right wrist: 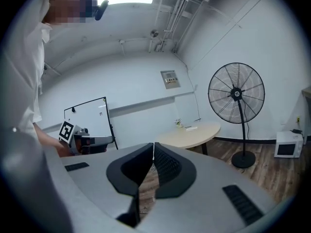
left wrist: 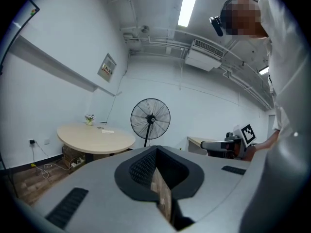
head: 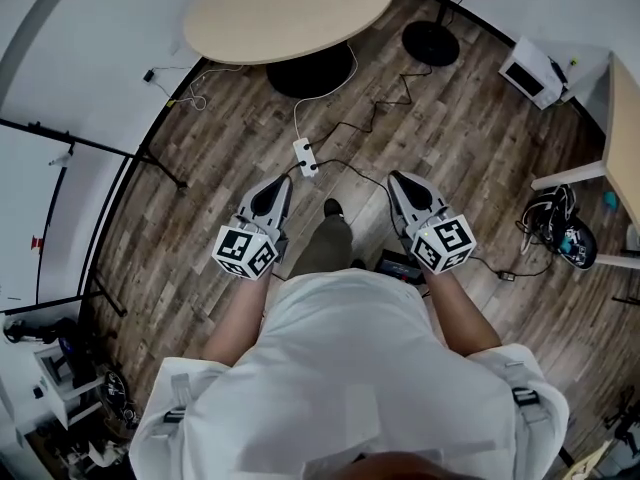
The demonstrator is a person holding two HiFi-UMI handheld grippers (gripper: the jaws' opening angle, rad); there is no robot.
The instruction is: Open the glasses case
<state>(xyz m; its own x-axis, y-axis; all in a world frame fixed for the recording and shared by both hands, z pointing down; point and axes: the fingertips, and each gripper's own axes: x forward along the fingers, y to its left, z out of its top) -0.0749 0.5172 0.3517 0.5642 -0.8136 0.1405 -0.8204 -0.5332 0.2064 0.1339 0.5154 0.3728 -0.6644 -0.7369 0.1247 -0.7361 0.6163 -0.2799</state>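
Glasses case shows in none of the views, so the opening is not yet begun. You hold the left hand-held gripper (head: 280, 183) and the right hand-held gripper (head: 398, 180) over the floor (head: 450, 118), both clenched on nothing.

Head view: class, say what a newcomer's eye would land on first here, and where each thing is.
The marker-cubed grippers stand out first: the left gripper and the right gripper, both shut and empty, side by side in front of the person above the wood floor. Beyond them a round table fills the top of the view, with a fan standing to its right.
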